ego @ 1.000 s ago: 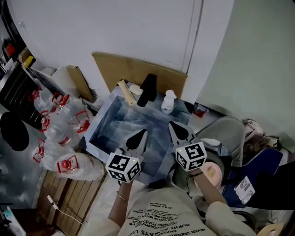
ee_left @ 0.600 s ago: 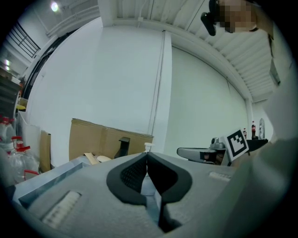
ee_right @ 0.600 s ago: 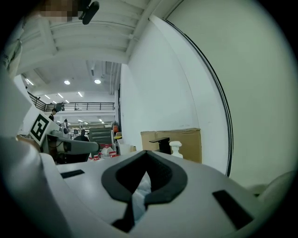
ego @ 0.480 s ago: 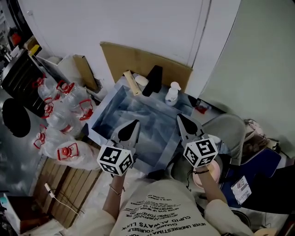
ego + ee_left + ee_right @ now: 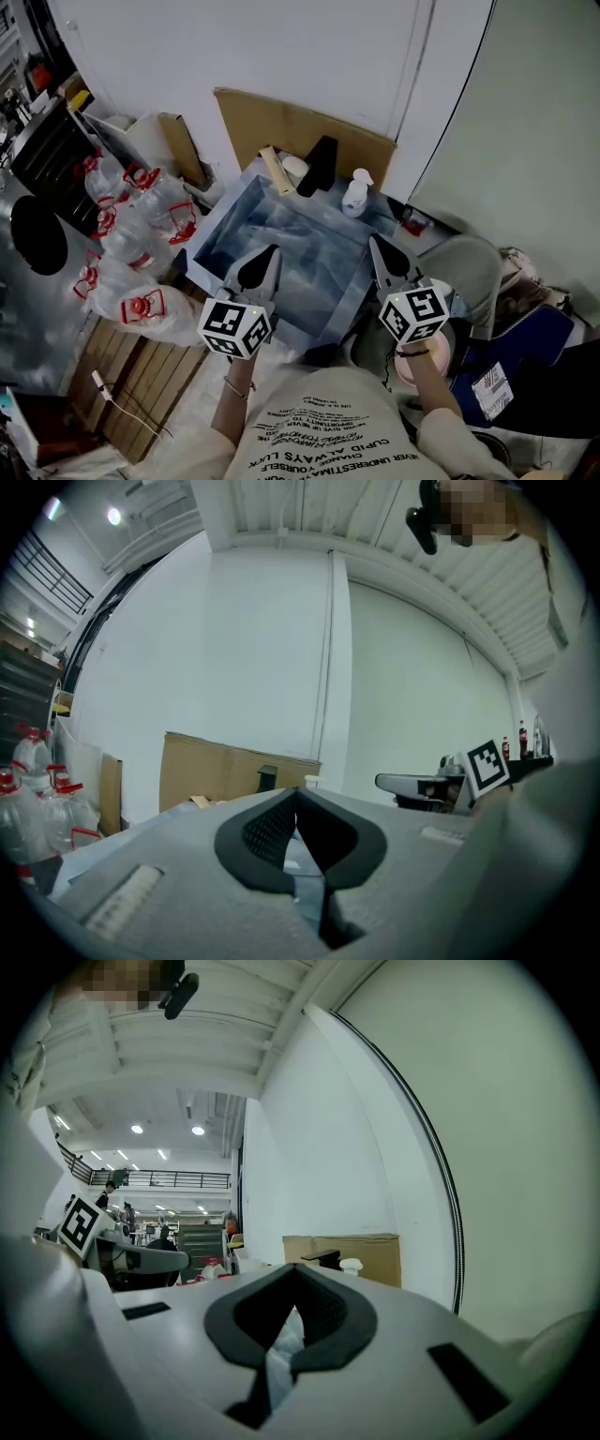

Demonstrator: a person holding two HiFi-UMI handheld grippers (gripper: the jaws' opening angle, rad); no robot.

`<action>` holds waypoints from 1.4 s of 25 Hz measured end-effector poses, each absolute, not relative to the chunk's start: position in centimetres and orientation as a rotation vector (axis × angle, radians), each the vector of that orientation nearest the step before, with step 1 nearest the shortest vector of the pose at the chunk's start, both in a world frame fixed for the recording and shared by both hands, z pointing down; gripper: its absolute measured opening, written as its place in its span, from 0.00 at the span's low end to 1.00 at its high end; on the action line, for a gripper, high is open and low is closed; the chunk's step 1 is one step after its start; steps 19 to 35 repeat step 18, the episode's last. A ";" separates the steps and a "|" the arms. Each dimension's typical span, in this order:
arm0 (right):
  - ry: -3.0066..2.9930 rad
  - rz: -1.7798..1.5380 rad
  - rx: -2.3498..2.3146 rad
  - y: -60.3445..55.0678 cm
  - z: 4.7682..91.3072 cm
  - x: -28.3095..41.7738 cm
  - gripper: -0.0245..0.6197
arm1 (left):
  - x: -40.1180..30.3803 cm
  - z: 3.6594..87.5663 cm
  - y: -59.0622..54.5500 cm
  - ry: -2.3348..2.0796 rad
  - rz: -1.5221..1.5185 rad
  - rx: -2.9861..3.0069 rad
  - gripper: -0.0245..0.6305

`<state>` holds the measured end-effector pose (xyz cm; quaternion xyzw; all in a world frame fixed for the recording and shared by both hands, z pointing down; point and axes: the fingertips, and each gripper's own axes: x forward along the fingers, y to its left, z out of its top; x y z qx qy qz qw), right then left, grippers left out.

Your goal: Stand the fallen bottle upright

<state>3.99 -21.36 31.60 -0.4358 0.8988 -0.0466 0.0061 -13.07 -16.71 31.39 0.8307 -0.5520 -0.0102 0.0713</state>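
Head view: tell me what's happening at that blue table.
A person holds the left tongs and right tongs level above the near side of the blue table, both shut and empty, touching nothing. At the far edge a white pump bottle stands upright and a beige tube lies on its side. No grasp has started yet.

A warehouse-like hall: mezzanine railing [image 5: 178, 1180], ribbed roof [image 5: 394, 536], water jugs [image 5: 141, 202], cardboard [image 5: 300, 136].

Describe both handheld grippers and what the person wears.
The left gripper and right gripper match: pale grey jaws tapering to a point, with black textured pads, each ending in a white cube printed with black square markers. The person wears a light T-shirt with dark lettering and a bracelet on the left wrist.
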 end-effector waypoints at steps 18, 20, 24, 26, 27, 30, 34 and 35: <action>2.777 -0.143 -1.419 -20.4 31.8 4.8 0.04 | -14.0 31.5 -15.7 -1.713 -0.029 2.470 0.07; 2.777 -0.143 -1.419 -20.4 31.8 4.8 0.04 | -14.0 31.5 -15.7 -1.713 -0.029 2.470 0.07; 2.777 -0.143 -1.419 -20.4 31.8 4.8 0.04 | -14.0 31.5 -15.7 -1.713 -0.029 2.470 0.07; 2.777 -0.143 -1.419 -20.4 31.8 4.8 0.04 | -14.0 31.5 -15.7 -1.713 -0.029 2.470 0.07; 2.777 -0.143 -1.419 -20.4 31.8 4.8 0.04 | -14.0 31.5 -15.7 -1.713 -0.029 2.470 0.07; 2.777 -0.143 -1.419 -20.4 31.8 4.8 0.04 | -14.0 31.5 -15.7 -1.713 -0.029 2.470 0.07; 2.777 -0.143 -1.419 -20.4 31.8 4.8 0.04 | -14.0 31.5 -15.7 -1.713 -0.029 2.470 0.07; 2.777 -0.143 -1.419 -20.4 31.8 4.8 0.04 | -14.0 31.5 -15.7 -1.713 -0.029 2.470 0.07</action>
